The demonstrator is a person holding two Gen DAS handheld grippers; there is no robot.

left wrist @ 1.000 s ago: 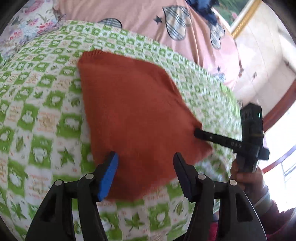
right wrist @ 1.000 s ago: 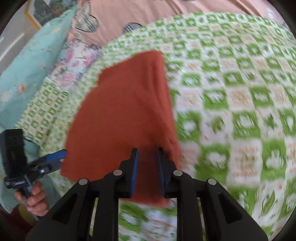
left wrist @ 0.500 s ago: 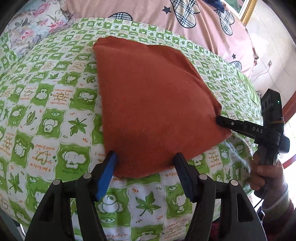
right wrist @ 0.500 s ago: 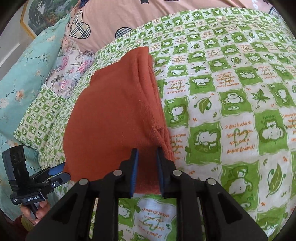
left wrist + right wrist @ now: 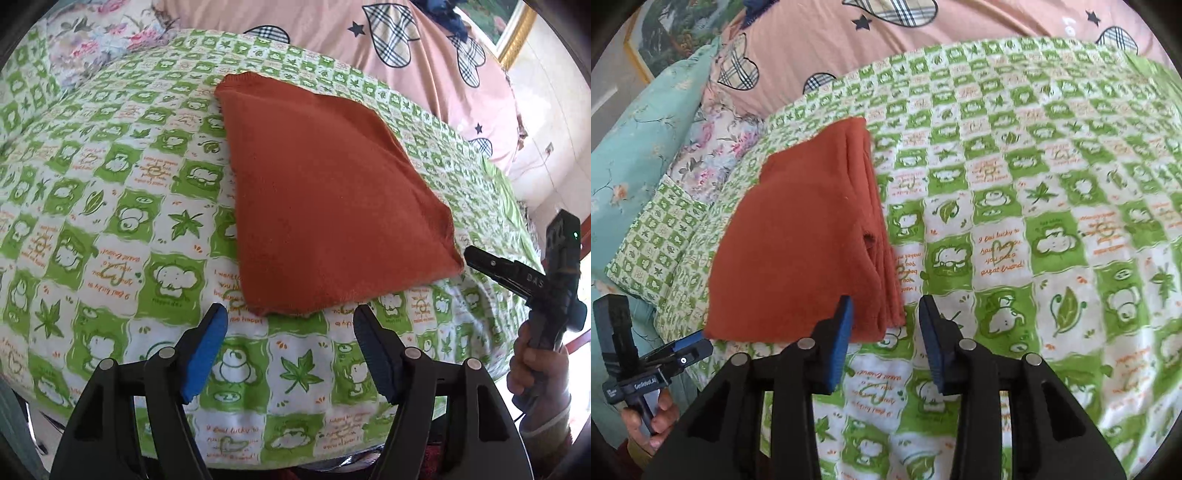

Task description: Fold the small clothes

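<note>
Rust-orange knit garment, folded flat into a rough four-sided stack, lies on the green/white checked bedsheet w/ cartoon elephants, leaves + orange script. In the right wrist view the same garment shows stacked layer edges along its right side, w/ a small gap partway down that edge.

Left gripper: fingers apart, blue pad on the left finger, jaws have just been opening a bit more. Nothing between them; tips sit just short of the garment's near hem, over bare sheet, not touching the cloth.

Right gripper: fingers apart, jaws have just been opening, pads off the cloth. Near right corner of the garment lies in the gap by the left blue pad; can't tell if that pad grazes it. Seen from the left wrist cam, the right gripper has its tip just beside the garment's right corner, a hand on its handle.

Left gripper also shows in the right wrist view, low left, near the garment's left near corner, held by a hand.

Bkgd: pink duvet w/ plaid hearts behind the sheet, teal floral pillow at left, checked pillow beside it, gold picture frame top right.
</note>
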